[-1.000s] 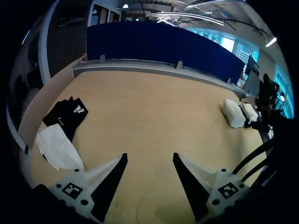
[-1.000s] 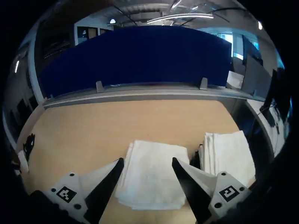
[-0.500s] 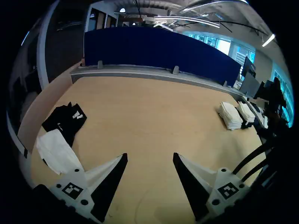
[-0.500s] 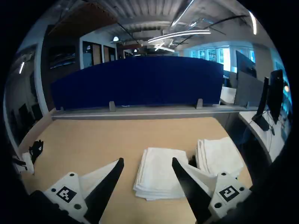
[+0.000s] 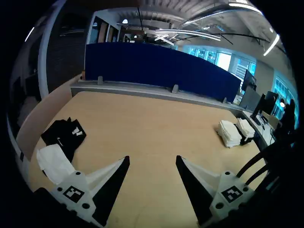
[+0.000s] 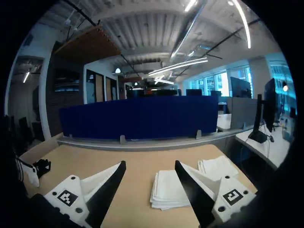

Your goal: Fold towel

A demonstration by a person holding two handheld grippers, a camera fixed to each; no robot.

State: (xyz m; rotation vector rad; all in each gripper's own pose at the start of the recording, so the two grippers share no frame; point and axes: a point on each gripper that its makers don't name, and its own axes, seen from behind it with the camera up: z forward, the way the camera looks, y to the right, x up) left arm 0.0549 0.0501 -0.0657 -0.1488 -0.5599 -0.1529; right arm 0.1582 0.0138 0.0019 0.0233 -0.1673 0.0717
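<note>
In the left gripper view, a loose white towel [image 5: 54, 163] lies at the table's left edge, partly over a black cloth [image 5: 64, 133]. Two stacks of folded white towels [image 5: 229, 133] sit at the far right of the table. My left gripper [image 5: 151, 161] hangs open over the bare wood, holding nothing. In the right gripper view, my right gripper [image 6: 149, 167] is open and empty, raised above the table; the nearer folded stack [image 6: 167, 189] lies just beyond its fingertips and the second stack [image 6: 218, 167] sits behind the right finger.
A blue partition [image 5: 152, 67] with a grey rail lines the table's [image 5: 152, 125] far edge. A black chair back [image 5: 266, 167] stands at the right. Monitors [image 6: 271, 104] stand on the neighbouring desk. The white towel [image 6: 30, 174] and black cloth [image 6: 42, 166] sit at the left edge.
Both grippers have lifted and drawn back from the table. The folded stacks now look smaller and farther in both views, and more ceiling shows in the right gripper view.
</note>
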